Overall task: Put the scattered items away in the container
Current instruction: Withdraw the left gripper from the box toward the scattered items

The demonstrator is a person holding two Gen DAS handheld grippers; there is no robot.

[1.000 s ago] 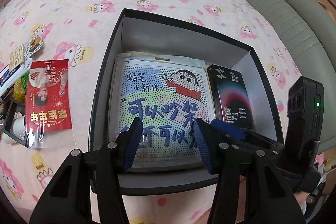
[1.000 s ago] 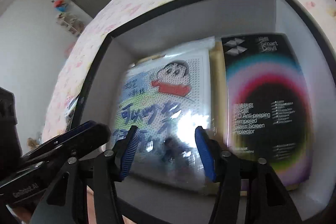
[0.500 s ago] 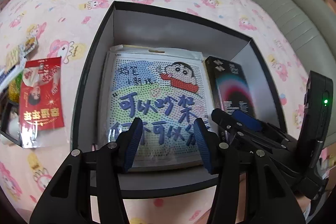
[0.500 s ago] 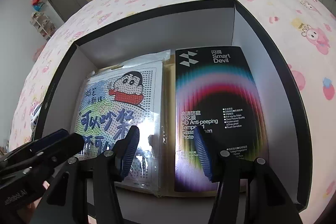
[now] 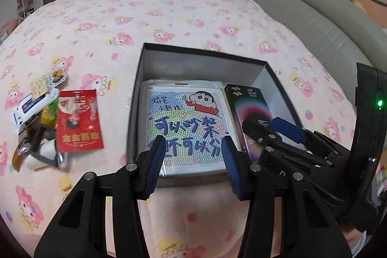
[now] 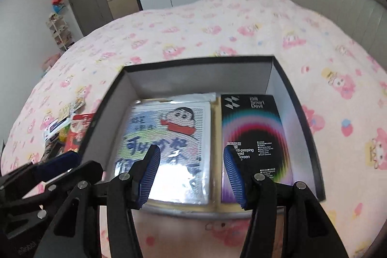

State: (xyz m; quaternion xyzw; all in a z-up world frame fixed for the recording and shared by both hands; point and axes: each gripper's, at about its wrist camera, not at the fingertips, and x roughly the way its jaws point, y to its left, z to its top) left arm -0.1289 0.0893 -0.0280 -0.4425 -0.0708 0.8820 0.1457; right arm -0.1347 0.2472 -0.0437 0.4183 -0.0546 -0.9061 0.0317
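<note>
Holding 2 packs, 1 box

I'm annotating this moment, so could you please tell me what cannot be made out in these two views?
- Left wrist view: the pile beside the red packet overlaps itself; its lower items cannot be identified.
- Right wrist view: the box wall hides most of that pile.
- Both views: whatever lies under the cartoon sheet and the black package is covered.
- Right wrist view: glare and blur wash out the sheet's lower lettering.
</note>
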